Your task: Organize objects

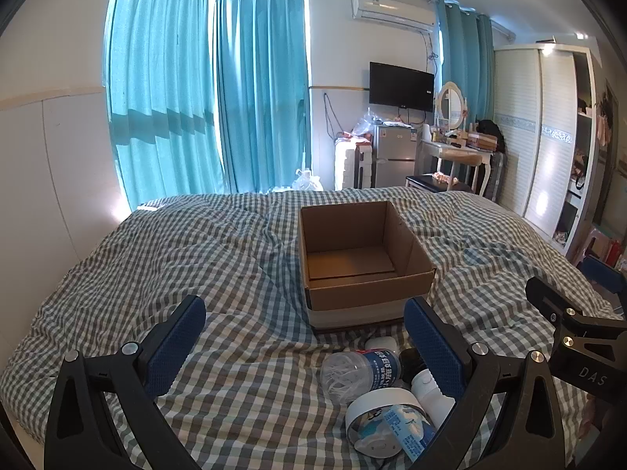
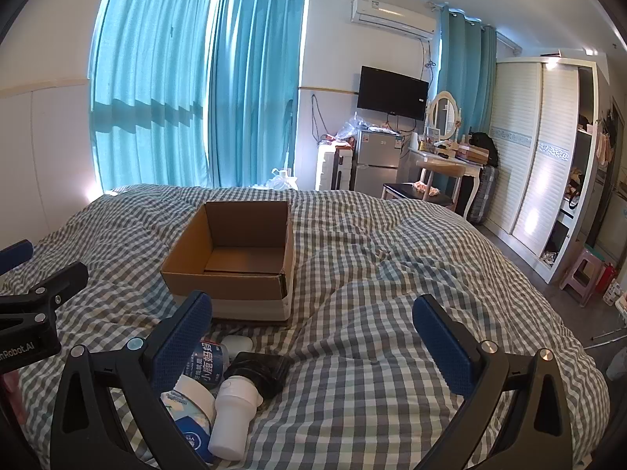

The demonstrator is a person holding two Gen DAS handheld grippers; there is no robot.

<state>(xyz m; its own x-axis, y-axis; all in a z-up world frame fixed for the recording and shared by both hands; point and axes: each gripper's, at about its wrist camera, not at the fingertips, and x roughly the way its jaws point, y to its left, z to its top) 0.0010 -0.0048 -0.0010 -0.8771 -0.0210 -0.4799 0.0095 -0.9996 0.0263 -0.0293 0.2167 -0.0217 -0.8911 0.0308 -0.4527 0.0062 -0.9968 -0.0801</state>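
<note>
Cardboard box (image 1: 364,258), brown, open-topped, stands on the checked bedspread (image 1: 219,258) near the middle of the bed. Its interior shows bare floor only; nothing has been placed inside.

Objects awaiting sorting lie in one loose cluster on the bedspread just in front of the box, on the near side. Identified: a clear plastic bottle (image 1: 358,370) with a blue label, lying on its side; a roll of white tape (image 1: 382,407); a white cylindrical container (image 2: 231,419) with a black ribbed cap (image 2: 260,370); a blue-and-white packet (image 1: 407,431) resting partly over the tape roll; a small white item (image 2: 237,342) nearest the box, type not determinable. Several pieces touch or overlap one another.

Assessment: the task appears to be at its start. No object is boxed; every piece remains to be moved.

Left gripper (image 1: 303,346): jaws spread fully, nothing between the pads, angled moderately downward toward the bed. The cluster sits beside its right finger (image 1: 433,346), not between the two.

Right gripper (image 2: 327,346): jaws likewise fully apart and empty, tilted down to a similar degree. The cluster lies at its left finger (image 2: 182,340); bare bedspread lies between the fingers.

Both grippers hover side by side, near the cluster, neither visibly touching any object.
</note>
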